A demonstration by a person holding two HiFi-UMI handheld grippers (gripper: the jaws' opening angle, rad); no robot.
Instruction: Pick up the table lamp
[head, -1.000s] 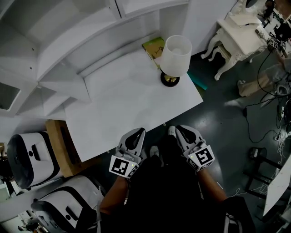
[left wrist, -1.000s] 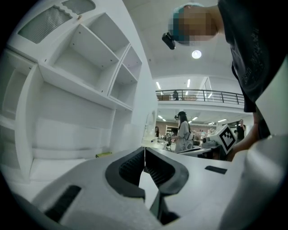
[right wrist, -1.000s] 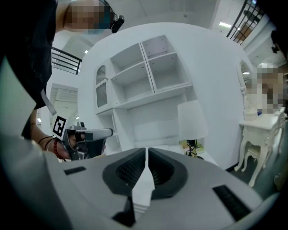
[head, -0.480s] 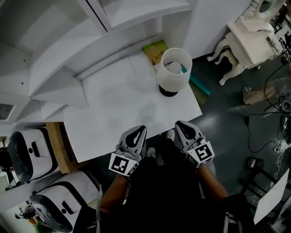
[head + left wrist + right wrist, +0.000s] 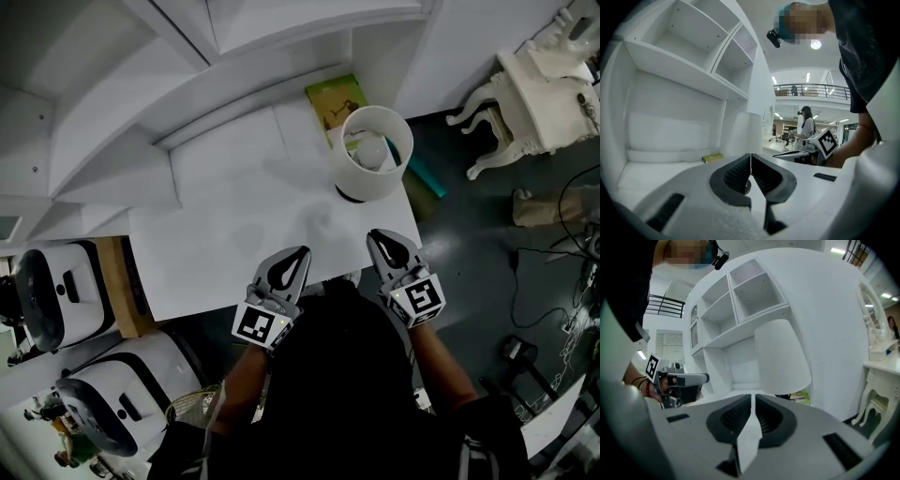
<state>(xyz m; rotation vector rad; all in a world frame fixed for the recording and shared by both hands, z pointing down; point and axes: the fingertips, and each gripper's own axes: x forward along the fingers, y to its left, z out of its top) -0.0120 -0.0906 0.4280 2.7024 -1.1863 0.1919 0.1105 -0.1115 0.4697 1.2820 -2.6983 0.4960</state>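
Observation:
The table lamp [image 5: 371, 153] stands at the far right corner of the white desk [image 5: 234, 216]; its white drum shade shows the bulb inside from above, over a dark round base. In the right gripper view the lamp's shade [image 5: 780, 358] rises just ahead and slightly right. My left gripper [image 5: 297, 253] and right gripper [image 5: 377, 236] hover over the desk's near edge, both short of the lamp and touching nothing. Both grippers are shut and empty: the left gripper [image 5: 750, 161] and the right gripper [image 5: 753, 404] each show their dark pads together.
A green book [image 5: 339, 99] lies behind the lamp against the wall. White shelving [image 5: 103, 122] overhangs the desk's far and left sides. A white ornate side table [image 5: 544, 89] stands to the right. White rounded machines [image 5: 56, 300] sit on the floor at left.
Both grippers have moved forward over the desk's near edge, nearer the lamp. The head view has shifted and now looks straight down into the lamp shade.

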